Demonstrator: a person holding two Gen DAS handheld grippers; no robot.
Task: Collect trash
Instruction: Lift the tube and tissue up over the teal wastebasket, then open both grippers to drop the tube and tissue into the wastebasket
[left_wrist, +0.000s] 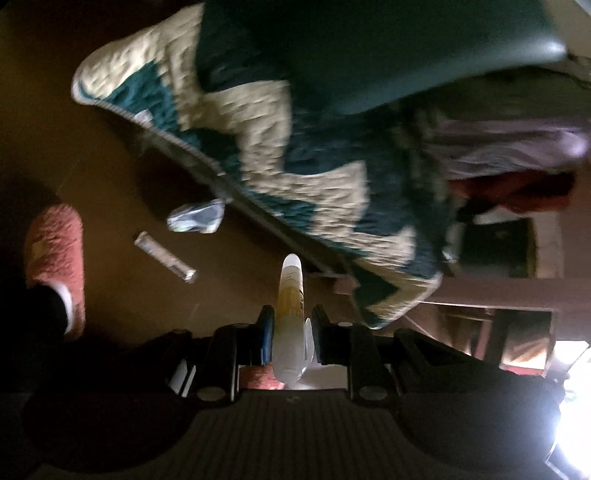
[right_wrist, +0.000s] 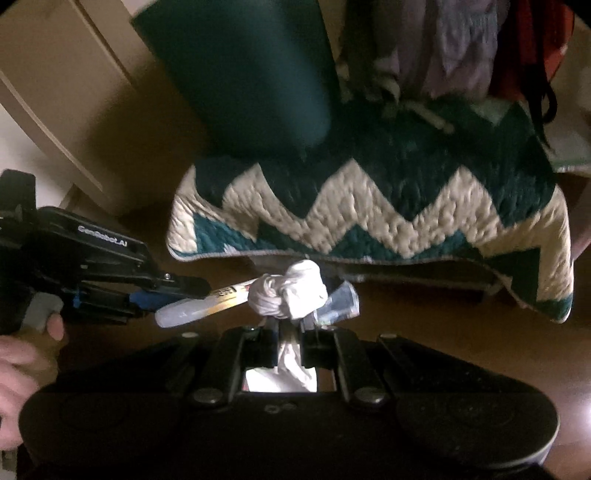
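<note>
The left gripper is clamping a slim tube; the right gripper is pinching a knotted tissue. Both grips are looking narrow, so either piece is risking slipping to the floor.

I note a quilted blanket in dark green and cream zigzags, a pink fuzzy slipper, a brown floor, a white-and-yellow plastic tube, and a white knotted tissue wad.
</note>
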